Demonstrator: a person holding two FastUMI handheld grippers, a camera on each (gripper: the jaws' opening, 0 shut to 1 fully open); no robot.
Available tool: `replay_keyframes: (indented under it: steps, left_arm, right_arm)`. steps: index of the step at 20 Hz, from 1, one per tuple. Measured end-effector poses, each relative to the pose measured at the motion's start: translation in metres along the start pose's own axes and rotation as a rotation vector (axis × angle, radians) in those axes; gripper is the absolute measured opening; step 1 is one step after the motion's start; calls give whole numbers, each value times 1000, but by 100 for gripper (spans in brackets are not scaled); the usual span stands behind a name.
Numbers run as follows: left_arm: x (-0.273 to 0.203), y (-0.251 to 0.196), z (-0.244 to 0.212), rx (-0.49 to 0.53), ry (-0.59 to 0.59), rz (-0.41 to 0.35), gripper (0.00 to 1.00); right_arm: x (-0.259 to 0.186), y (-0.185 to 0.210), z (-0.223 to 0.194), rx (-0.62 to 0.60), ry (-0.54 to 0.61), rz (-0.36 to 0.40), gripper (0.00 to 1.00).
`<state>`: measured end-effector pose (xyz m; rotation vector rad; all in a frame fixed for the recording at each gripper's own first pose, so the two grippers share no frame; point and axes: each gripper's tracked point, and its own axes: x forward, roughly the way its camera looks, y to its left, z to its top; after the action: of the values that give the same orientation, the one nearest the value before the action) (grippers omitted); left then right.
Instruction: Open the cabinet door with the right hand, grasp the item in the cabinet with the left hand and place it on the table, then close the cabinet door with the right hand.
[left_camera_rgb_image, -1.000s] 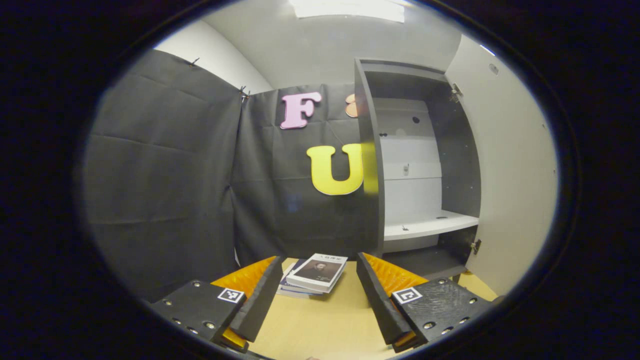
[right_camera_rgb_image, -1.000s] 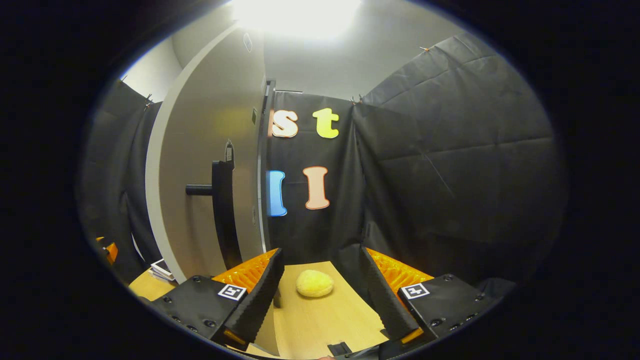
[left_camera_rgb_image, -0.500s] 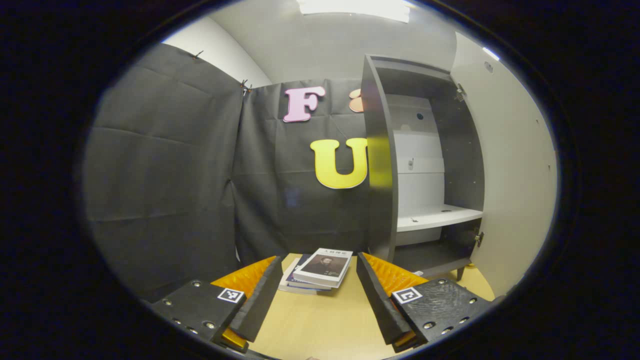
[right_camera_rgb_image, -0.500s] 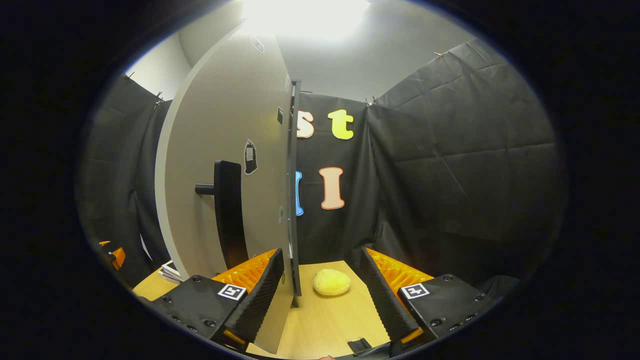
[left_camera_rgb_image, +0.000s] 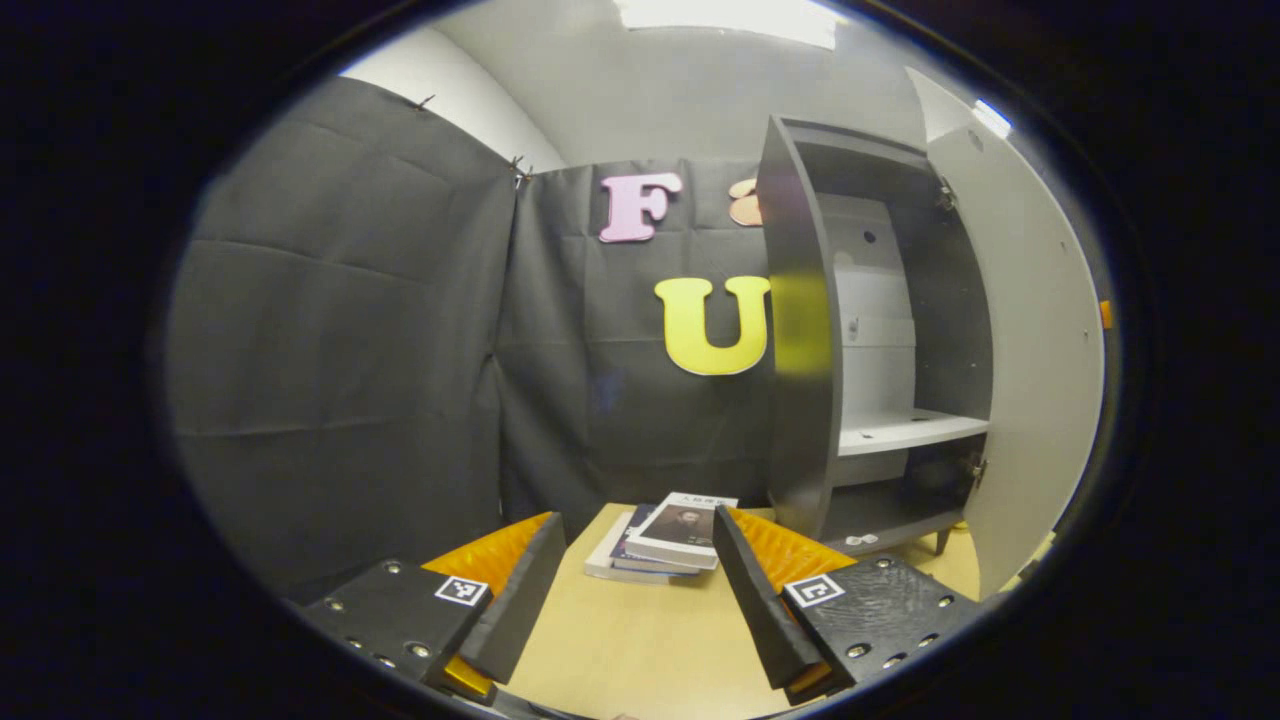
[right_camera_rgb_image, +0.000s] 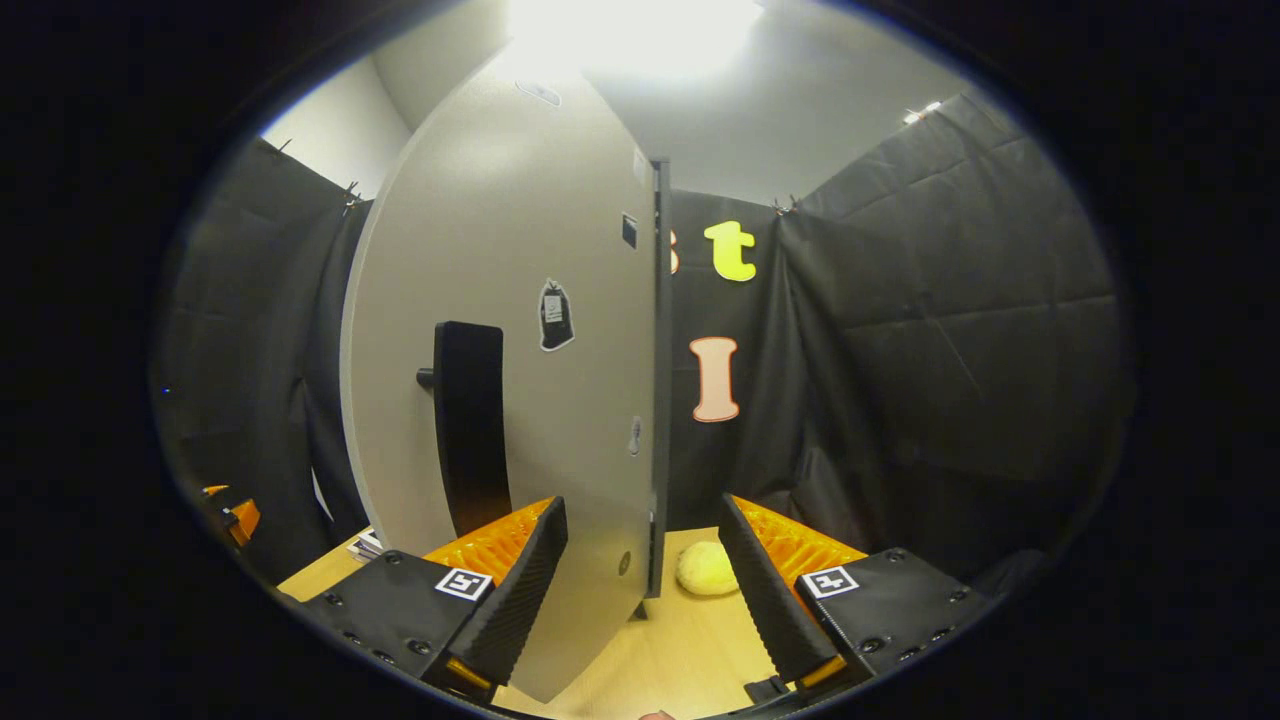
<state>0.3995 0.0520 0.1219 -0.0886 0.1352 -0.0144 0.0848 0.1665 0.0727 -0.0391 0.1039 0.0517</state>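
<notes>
Your left gripper hangs low over the table with its fingers spread apart and nothing between them. Just beyond its fingertips lies a small stack of books on the tabletop, which looks like the item already taken out of the cabinet, though I cannot be certain of that. The cabinet stands to the right of the books, tall and dark, with a pale shelf that looks bare, and its door is swung wide open on the far right.

Your right gripper is also spread open and holds nothing. The free edge of the door stands between its fingers, without either finger visibly pressing on it. The dark handle on the door's face sits up and to the left of the gripper. By my reading, opening and placing are done, and only closing the door is left.

The table is light wood. A round yellow sponge-like lump rests on it past the door's edge. Black cloth walls the booth, and a bright ceiling light glares overhead.
</notes>
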Motion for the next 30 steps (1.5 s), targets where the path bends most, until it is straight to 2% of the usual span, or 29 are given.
replay_keyframes:
  steps: [1,2,4,5,10,11,12,13,15,21,25,30]
  left_arm:
    - [-1,6,-2,-2,4,8,92]
    - [-3,13,-5,-3,7,16,92]
    - [-8,26,-7,-5,13,36,89]
    - [-10,34,-7,-7,13,49,89]
    - [-23,65,-15,-22,21,105,89]
    - [-26,72,-17,-24,26,114,92]
    - [-28,75,-20,-26,32,122,89]
    - [-29,79,-22,-27,34,127,92]
    - [-31,82,-22,-23,34,135,89]
    - [-32,82,-21,-23,28,127,90]
    - [-36,74,-10,-18,22,106,89]
    - [-24,10,9,15,-7,60,92]
  right_arm:
    - [6,8,1,-5,-1,14,96]
    - [12,18,1,-4,-1,32,92]
    - [22,32,-1,9,0,70,92]
    - [28,41,0,16,1,91,96]
    - [60,87,-1,40,6,195,97]
    - [62,96,-4,46,9,208,92]
    - [65,103,-6,54,12,217,97]
    - [68,111,-6,60,14,225,97]
    - [71,121,-9,67,17,234,97]
    - [71,125,-15,52,20,240,97]
    - [62,110,-17,40,17,249,97]
    - [56,77,-14,69,8,261,96]
